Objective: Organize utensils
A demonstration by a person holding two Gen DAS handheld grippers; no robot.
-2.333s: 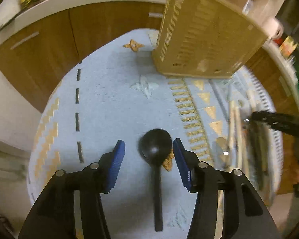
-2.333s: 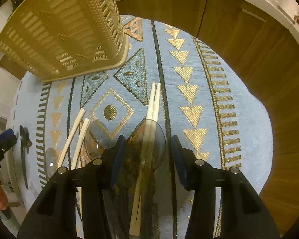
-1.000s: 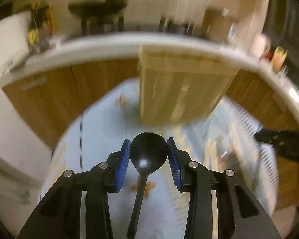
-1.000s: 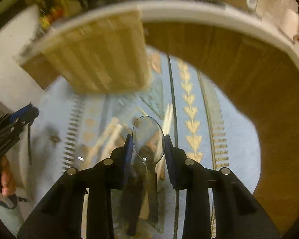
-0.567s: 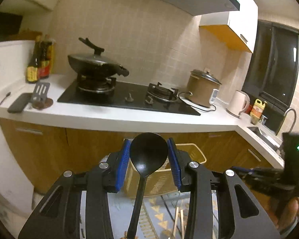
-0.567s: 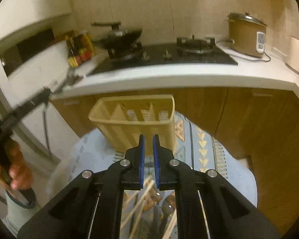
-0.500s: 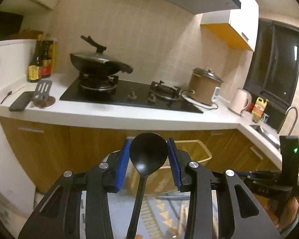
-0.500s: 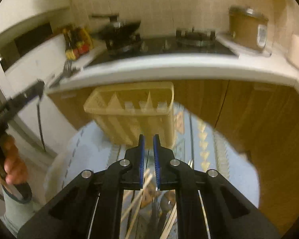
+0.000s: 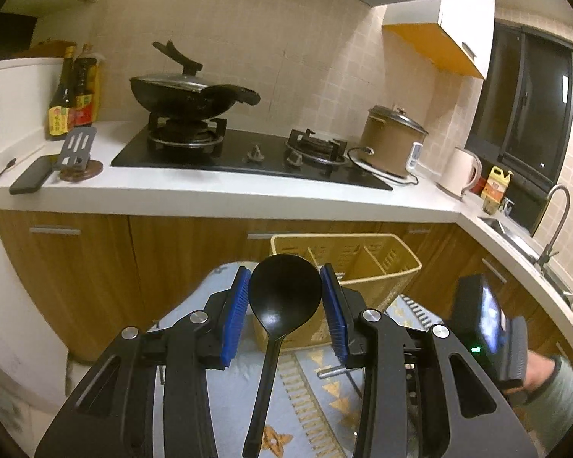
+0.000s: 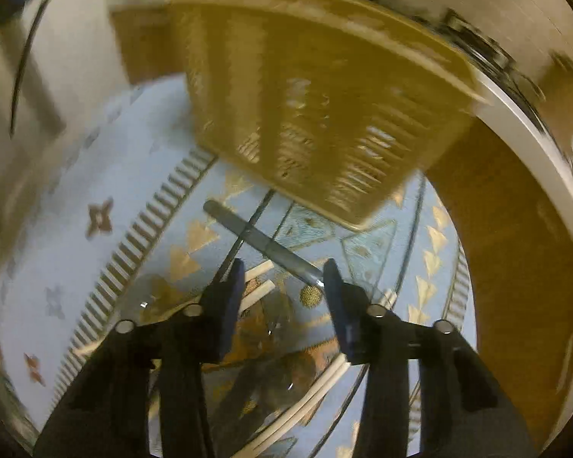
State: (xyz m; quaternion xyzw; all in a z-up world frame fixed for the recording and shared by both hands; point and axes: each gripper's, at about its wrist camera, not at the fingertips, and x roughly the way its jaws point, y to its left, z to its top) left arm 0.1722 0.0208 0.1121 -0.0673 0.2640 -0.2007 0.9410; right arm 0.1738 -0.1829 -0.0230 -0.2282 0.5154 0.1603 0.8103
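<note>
My left gripper (image 9: 284, 305) is shut on a black spoon (image 9: 282, 297), bowl up between the blue pads, handle hanging down. It is raised level with the yellow slotted utensil basket (image 9: 366, 259) standing behind it on the blue patterned cloth (image 9: 309, 412). In the blurred right wrist view, my right gripper (image 10: 282, 297) is open and empty, low over the cloth (image 10: 107, 198). A clear spoon (image 10: 256, 236) lies just ahead of its fingertips, handle pointing left toward the basket (image 10: 313, 114). Pale chopsticks (image 10: 259, 271) and other clear spoons lie under the fingers.
Behind the basket run wooden cabinets (image 9: 95, 267) under a white counter (image 9: 217, 198) with a hob, a wok (image 9: 187, 95), bottles, a rice cooker (image 9: 393, 141) and a kettle. The right hand's device (image 9: 485, 328) is at the right of the left wrist view.
My right gripper has opened, dropped toward the cloth and turned; the clear spoon it held now lies on the cloth. My left gripper still holds the black spoon at about the same height.
</note>
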